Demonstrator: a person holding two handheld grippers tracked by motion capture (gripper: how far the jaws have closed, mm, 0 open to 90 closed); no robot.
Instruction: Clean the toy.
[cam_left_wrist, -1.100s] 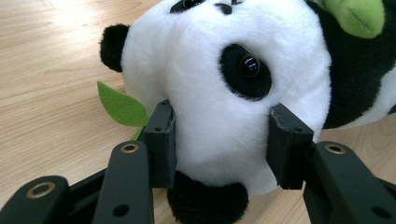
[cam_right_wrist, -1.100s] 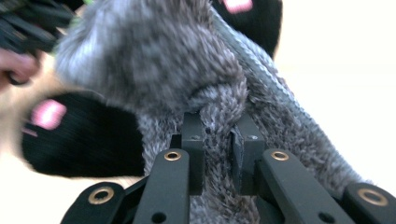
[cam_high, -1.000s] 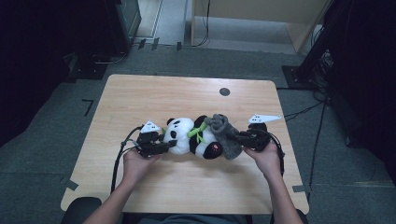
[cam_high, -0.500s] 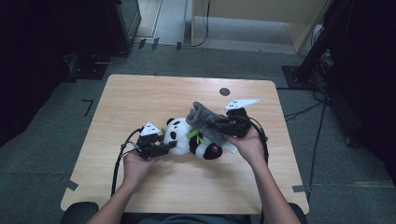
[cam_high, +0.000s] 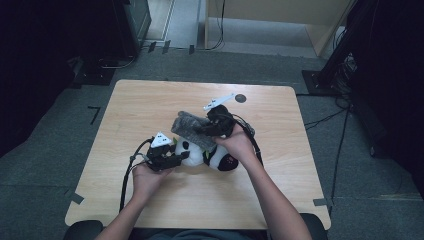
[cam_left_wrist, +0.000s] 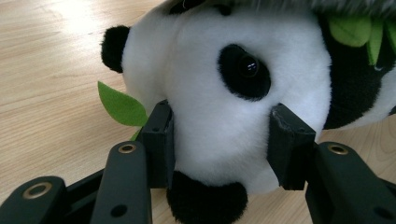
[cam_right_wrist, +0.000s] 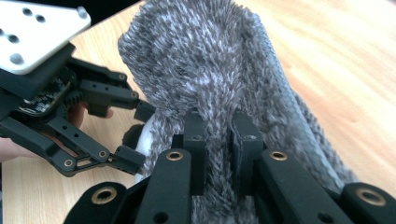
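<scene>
1. Grey fuzzy cloth (cam_high: 190, 127), pinched in our right tongs (cam_right_wrist: 218, 135), is now lifting over the panda (cam_high: 207, 155), having swung leftward.
2. We are clamping the panda's head mid-surface (cam_high: 150, 100) with left tongs (cam_left_wrist: 219, 140), ready for covering.

Right gripper (cam_high: 202, 131), jaws pinched on the grey fuzzy cloth (cam_high: 190, 128), has swung from the right side of the panda plush (cam_high: 207, 155) up and across to the left, over its head. Cloth has come up off the plush's right end and now drapes above its middle, raised off the tabletop (cam_high: 150, 100)
</scene>
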